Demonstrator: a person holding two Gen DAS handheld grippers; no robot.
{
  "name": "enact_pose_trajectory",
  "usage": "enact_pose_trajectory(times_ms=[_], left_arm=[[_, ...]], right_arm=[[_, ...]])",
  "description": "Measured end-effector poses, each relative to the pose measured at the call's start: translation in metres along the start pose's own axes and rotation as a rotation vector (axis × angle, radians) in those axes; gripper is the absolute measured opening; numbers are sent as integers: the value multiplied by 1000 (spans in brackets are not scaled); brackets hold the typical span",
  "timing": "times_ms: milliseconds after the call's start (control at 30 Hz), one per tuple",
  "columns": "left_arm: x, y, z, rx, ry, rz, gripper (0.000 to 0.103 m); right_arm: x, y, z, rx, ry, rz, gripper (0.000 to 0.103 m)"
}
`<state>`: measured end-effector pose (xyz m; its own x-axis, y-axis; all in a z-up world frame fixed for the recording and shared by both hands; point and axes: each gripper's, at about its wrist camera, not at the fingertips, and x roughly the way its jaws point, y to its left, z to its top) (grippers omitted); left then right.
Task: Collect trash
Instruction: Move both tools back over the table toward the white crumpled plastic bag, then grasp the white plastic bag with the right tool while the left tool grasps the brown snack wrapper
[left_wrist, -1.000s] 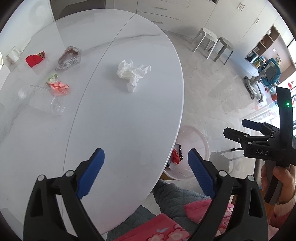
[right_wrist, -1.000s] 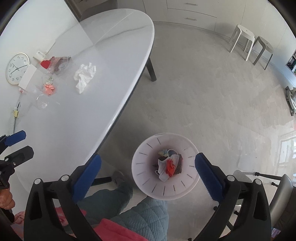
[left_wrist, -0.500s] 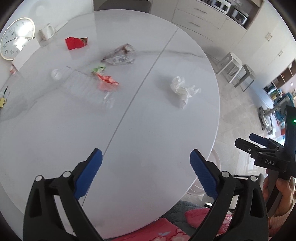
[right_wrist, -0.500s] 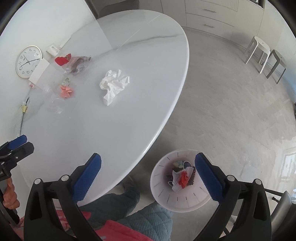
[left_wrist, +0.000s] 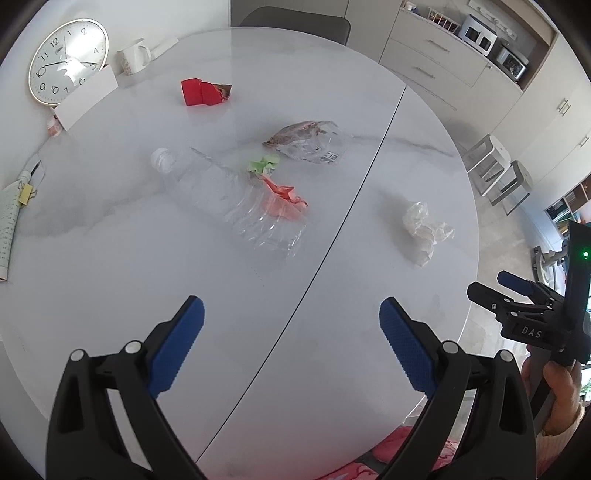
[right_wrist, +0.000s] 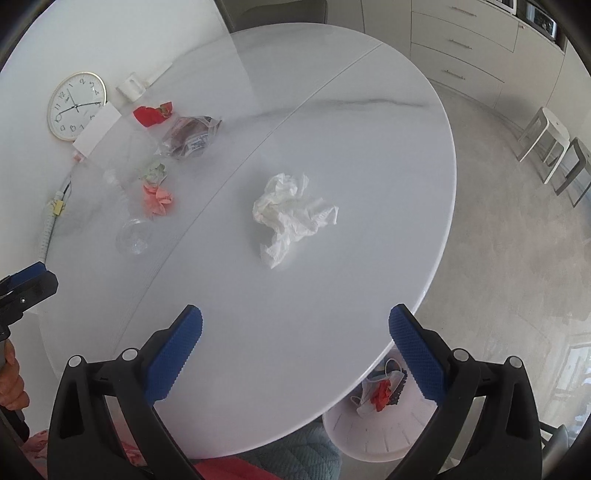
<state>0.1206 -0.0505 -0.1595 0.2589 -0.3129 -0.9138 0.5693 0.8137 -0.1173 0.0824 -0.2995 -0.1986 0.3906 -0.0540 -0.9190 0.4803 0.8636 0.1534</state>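
Right wrist view: right gripper (right_wrist: 294, 354) gapes empty, tissue (right_wrist: 291, 216) dead ahead of its fingers. Straddle the wad, then pinch. Left gripper (left_wrist: 291, 349) also spread, empty.

Black grippers, blue ribbed jaws, pink sleeve (left_wrist: 557, 439)

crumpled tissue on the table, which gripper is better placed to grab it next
Right. The crumpled tissue lies straight ahead of the open right gripper; from the open left gripper it sits off to the right.
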Motion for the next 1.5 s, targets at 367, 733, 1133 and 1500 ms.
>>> enact_pose_trajectory(times_ms=[367, 733, 1133, 1500], left_arm=[[31, 0, 42, 54, 25, -2, 92], [90, -26, 126, 284, 12, 13, 92], [159, -47, 189, 481, 135, -27, 92], [202, -58, 197, 463, 220, -10, 91]], right_arm=[[55, 17, 49, -116, 54, -37, 100], [90, 19, 79, -219, 133, -51, 99], [106, 12, 91, -281, 220, -13, 30], [110, 4, 114, -250, 209, 0, 26]])
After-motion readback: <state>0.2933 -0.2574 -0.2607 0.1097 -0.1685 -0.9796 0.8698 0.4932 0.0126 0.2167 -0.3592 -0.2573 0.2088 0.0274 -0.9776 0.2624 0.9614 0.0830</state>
